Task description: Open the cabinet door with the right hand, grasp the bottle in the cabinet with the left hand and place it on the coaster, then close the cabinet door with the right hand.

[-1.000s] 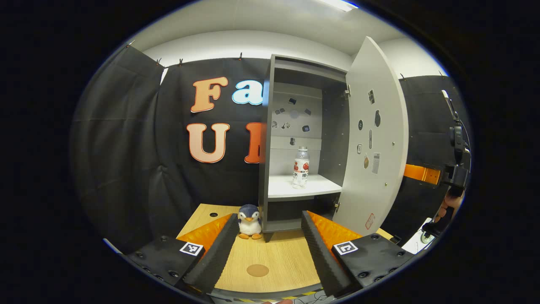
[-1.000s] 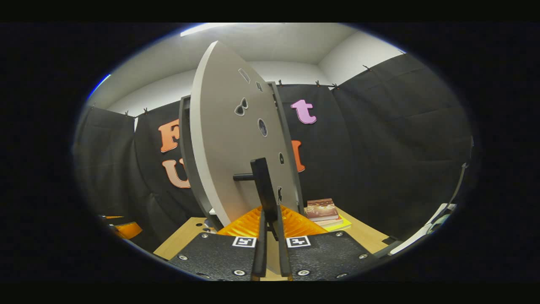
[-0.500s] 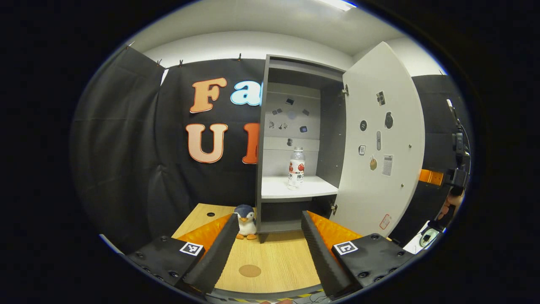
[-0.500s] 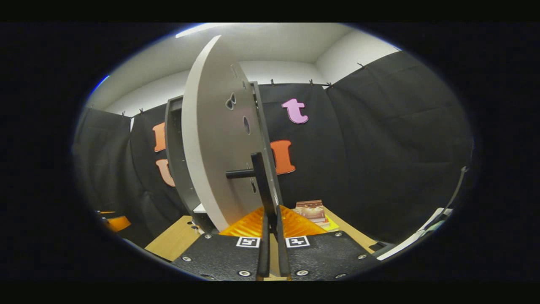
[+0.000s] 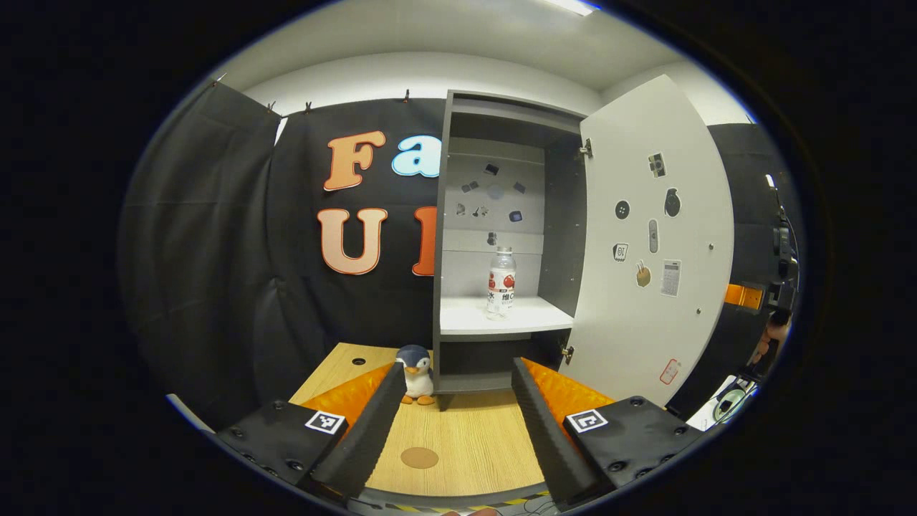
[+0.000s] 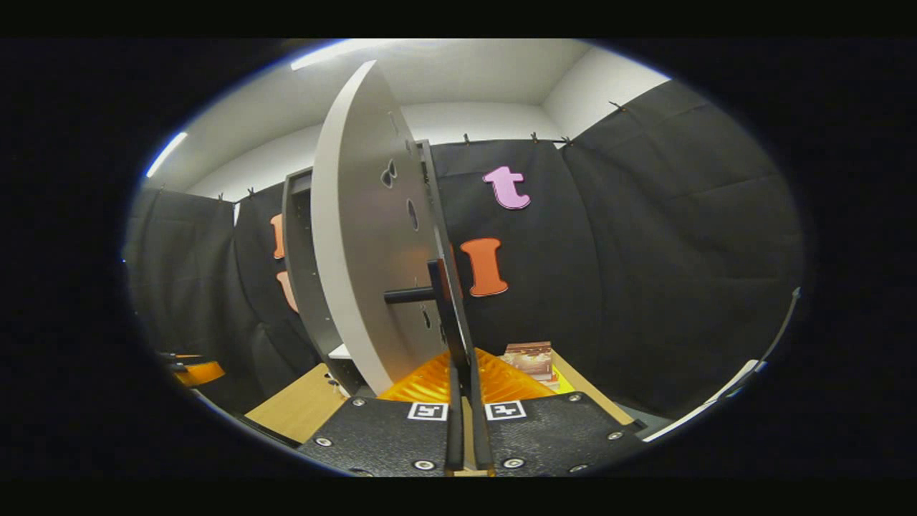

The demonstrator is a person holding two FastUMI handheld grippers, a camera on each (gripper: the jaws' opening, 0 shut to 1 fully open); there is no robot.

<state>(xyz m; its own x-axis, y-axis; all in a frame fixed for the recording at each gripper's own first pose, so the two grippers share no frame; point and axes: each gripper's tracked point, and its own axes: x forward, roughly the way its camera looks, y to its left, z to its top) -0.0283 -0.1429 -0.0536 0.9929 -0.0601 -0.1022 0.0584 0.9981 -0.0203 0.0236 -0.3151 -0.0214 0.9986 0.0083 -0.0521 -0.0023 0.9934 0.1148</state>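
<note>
The grey cabinet (image 5: pixel 448 215) stands at the back of the wooden table (image 5: pixel 480 444), with its pale door (image 5: pixel 652 251) swung wide to the right. A clear bottle (image 5: pixel 501 283) with a red-and-white label stands upright on the white shelf (image 5: pixel 466 322). A round brown coaster (image 5: pixel 420 457) lies on the table between my left gripper's fingers. My left gripper (image 5: pixel 457 367) is open, low in front of the cabinet and well short of the bottle. My right gripper (image 6: pixel 464 373) is shut on the door's black handle (image 6: pixel 448 308); the door (image 6: pixel 365 236) rises edge-on before it.
A small plush penguin (image 5: pixel 415 365) sits at the cabinet's lower left corner. A stack of books (image 6: pixel 529 357) lies on the table behind the door. The right gripper (image 5: pixel 777 287) and a hand (image 5: pixel 770 340) sit beyond the door's outer edge.
The door has swung further open to the right, with my right gripper still on its handle. The left gripper has barely shifted and stays open.
</note>
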